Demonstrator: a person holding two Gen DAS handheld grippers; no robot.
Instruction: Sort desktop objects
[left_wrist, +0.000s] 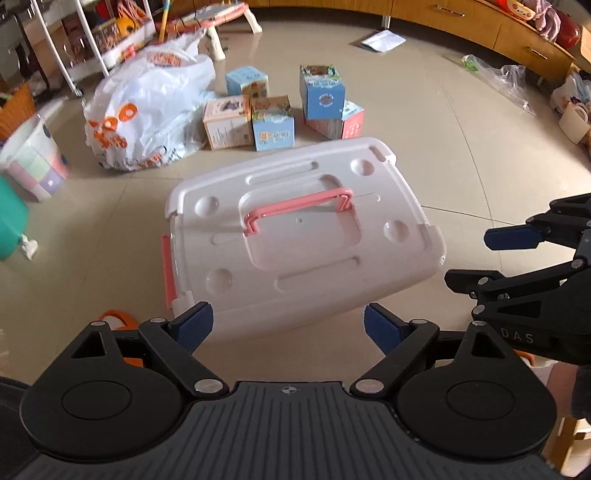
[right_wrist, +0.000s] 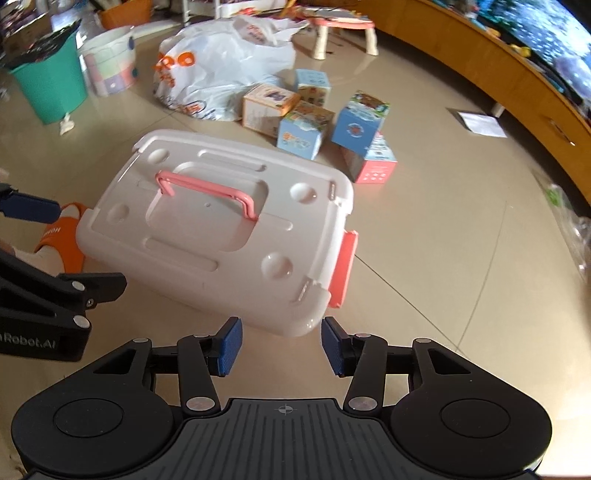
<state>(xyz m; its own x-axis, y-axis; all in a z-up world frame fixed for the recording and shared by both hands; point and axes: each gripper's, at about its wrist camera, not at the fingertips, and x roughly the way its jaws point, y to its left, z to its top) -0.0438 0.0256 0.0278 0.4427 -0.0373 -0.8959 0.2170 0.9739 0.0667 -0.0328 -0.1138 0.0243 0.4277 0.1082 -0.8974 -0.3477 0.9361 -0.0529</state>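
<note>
A white storage box (left_wrist: 295, 236) (right_wrist: 207, 236) with a closed lid stands on the tiled floor; its pink handle (left_wrist: 295, 210) (right_wrist: 207, 188) lies flat and a pink latch (right_wrist: 343, 269) shows on its side. My left gripper (left_wrist: 288, 328) is open, just short of the box's near edge. My right gripper (right_wrist: 282, 345) is open too, with the box's near corner just beyond its fingertips. Each gripper shows at the edge of the other's view. Beyond the box lie several small printed cartons (left_wrist: 273, 118) (right_wrist: 314, 118).
A white and orange plastic bag (left_wrist: 147, 110) (right_wrist: 221, 70) sits beside the cartons. A green bucket (right_wrist: 48, 88) and a pastel bin (left_wrist: 33, 158) stand to the left. An orange slipper (right_wrist: 62, 240) lies by the box. A small stool (right_wrist: 340, 26) and wooden cabinets (left_wrist: 498, 22) are at the back.
</note>
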